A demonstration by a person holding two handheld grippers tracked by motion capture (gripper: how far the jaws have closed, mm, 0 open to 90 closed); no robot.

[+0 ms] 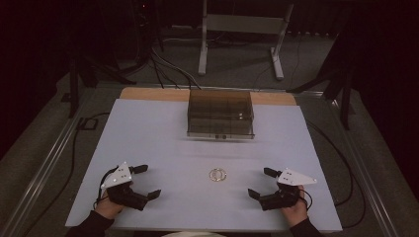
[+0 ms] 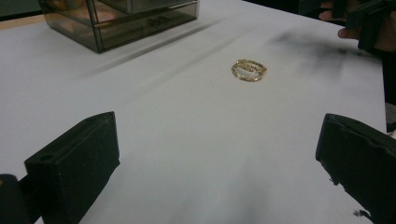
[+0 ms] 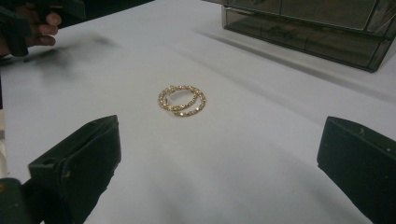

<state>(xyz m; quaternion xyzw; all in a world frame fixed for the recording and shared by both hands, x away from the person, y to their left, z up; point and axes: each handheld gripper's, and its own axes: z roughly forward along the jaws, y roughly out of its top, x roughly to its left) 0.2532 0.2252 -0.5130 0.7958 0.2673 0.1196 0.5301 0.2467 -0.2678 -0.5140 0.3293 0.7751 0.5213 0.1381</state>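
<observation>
No readable text, no labels, no numbers — nothing legible anywhere

The table (image 1: 148,128) is seen from a fixed camera above its near edge, angled forward and down, with the floor and a metal stand (image 1: 242,29) taken in at the top of the frame. Two low, close views are given from cameras riding on the left gripper (image 2: 219,158) and right gripper (image 3: 219,158), each aimed across the tabletop. The gold bracelets (image 1: 217,174) at centre and the smoked drawer box (image 1: 221,113), possibly acrylic, are shared by all three.
</observation>
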